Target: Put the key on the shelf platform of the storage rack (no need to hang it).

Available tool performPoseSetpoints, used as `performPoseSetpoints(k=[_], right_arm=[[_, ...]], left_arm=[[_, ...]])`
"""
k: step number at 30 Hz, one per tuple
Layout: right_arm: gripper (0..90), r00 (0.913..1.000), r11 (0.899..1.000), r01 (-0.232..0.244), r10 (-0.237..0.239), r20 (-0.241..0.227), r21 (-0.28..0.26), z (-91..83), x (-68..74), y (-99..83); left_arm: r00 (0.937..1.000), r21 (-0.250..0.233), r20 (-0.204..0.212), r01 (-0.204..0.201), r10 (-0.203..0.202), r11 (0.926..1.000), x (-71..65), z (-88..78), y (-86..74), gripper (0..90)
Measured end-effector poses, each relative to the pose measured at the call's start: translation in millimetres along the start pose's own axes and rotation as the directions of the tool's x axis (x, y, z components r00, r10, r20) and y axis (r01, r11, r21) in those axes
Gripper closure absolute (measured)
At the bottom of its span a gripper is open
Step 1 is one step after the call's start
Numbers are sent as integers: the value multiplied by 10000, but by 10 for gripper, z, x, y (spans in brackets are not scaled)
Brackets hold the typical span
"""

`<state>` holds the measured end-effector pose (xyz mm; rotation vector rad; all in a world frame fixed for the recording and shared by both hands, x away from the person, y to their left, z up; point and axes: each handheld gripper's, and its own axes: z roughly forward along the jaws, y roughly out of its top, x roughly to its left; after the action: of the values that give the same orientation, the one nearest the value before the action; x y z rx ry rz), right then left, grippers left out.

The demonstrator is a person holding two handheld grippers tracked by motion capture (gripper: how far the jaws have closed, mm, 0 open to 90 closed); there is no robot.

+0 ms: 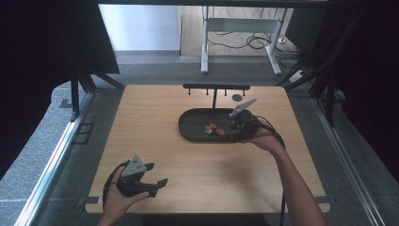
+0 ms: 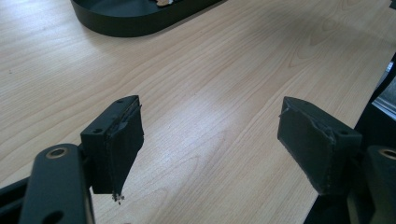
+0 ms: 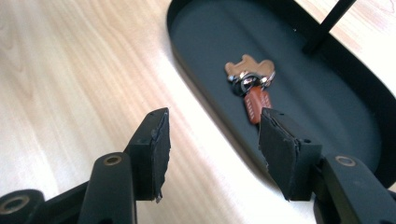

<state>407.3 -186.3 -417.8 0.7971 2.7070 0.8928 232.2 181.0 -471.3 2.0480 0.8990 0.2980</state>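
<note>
- The left gripper sits at the near left of the desk, held in the person's left hand just above the wood.
- Its fingers stand wide apart with bare desk between them; they hold nothing.
- In the left gripper view, the edge of the dark tray shows far ahead, well apart from this gripper.
- At the middle of the desk lies a black oval tray, and behind it stands a thin black rack with small pegs along its bar.
- Inside the tray lies a bunch of keys: a tan tag, metal rings and an orange-red fob, all resting flat on the tray floor.
- The right gripper is at the right end of the tray, held in the person's right hand, pointing toward the keys.
- Its fingers are about half open and grip nothing; one hangs over the desk outside the rim, the other over the tray.
- The keys lie just beyond the fingertips, untouched.
</note>
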Motion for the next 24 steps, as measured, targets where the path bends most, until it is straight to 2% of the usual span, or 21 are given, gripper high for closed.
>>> performPoseSetpoints(k=[4, 13, 19, 24], right_arm=[[437, 10000, 9995, -26, 26, 18, -315, -69, 104, -240], [438, 9988, 9957, -491, 490, -36, -785, -139, 213, -767], [442, 9977, 9931, -673, 668, -78, -962, -135, 330, -1110], [442, 9957, 9903, -924, 910, -185, -1041, -86, 397, -1313]], left_arm=[[10000, 36, -6, 2, -2, 10000, -2, 5, -1, 226], [10000, 40, -45, -7, 8, 10000, -7, 0, 0, 226], [10000, 80, -50, -36, 37, 10000, -15, 12, 1, 226], [10000, 130, -48, -54, 55, 9999, -24, 25, 1, 226]])
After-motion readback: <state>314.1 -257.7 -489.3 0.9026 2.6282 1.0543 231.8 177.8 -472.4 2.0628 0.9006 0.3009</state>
